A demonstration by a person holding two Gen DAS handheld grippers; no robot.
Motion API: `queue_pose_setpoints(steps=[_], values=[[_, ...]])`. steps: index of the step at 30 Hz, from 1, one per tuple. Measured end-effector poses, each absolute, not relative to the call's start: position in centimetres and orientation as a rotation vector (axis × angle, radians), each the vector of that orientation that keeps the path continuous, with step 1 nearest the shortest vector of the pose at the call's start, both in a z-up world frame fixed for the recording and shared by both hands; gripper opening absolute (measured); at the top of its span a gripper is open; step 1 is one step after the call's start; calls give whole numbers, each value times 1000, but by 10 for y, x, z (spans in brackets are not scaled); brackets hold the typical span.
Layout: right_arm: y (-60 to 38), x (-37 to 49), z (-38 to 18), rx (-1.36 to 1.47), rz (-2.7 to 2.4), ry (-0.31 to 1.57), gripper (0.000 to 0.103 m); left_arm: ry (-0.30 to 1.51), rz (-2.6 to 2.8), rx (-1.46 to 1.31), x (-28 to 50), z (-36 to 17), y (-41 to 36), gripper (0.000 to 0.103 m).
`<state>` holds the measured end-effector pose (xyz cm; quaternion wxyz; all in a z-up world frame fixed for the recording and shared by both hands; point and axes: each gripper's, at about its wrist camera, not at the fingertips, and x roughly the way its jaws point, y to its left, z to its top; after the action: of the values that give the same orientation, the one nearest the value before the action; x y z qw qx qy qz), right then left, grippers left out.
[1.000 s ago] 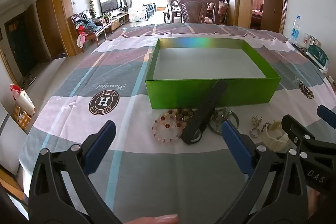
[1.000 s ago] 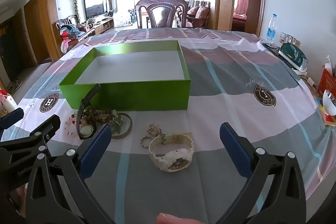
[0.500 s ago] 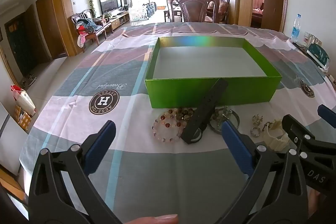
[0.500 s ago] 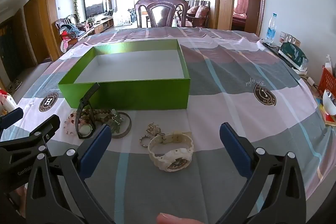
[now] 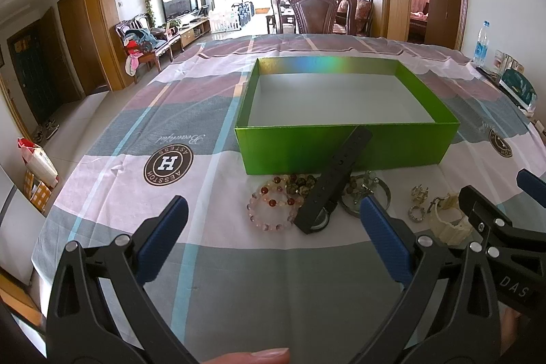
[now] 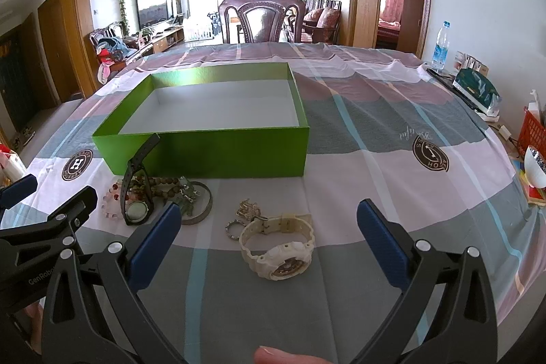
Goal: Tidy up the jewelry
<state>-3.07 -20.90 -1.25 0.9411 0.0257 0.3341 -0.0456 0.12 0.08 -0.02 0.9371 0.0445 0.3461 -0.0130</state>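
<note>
An empty green box (image 5: 344,150) (image 6: 218,152) stands on the table. In front of it lie a pink bead bracelet (image 5: 273,210), a black watch (image 5: 332,181) (image 6: 136,190) with its strap leaning on the box, a metal bangle (image 5: 370,197) (image 6: 196,203), small rings and a charm (image 5: 418,202) (image 6: 245,217), and a cream watch (image 6: 279,248) (image 5: 447,220). My left gripper (image 5: 273,237) is open, just short of the bracelet. My right gripper (image 6: 266,234) is open, with the cream watch between its fingers.
The table carries a checked cloth (image 5: 239,278). A wooden chair (image 6: 261,17) stands at the far side. A water bottle (image 6: 440,45), a dark green packet (image 6: 476,87) and a red basket (image 6: 532,132) sit along the right edge.
</note>
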Motion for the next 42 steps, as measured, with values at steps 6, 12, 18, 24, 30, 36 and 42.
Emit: queue_pose_setpoints(steps=[6,12,18,24,30,36,42], values=[[-209,-30,-13,51,-94,682,101,708,-28,91,-2,1,3,99],[-210,-30,-14,51,-94,684,101,711,-26,92,2,-1,2,99],[-210,-30,-14,51,-94,685,101,713,-26,91,-3,-1,7,99],[-210,-29,-15,50,-94,686,101,715,-26,93,1,-8,3,99],[-210,-29,-15,51,-92,687,101,717,-26,95,2,-7,2,99],[-208,-29,-13,51,-92,688,101,719,-26,95,2,-9,2,99],[-210,-27,-20,51,-92,689,101,724,-27,94,3,-16,3,99]])
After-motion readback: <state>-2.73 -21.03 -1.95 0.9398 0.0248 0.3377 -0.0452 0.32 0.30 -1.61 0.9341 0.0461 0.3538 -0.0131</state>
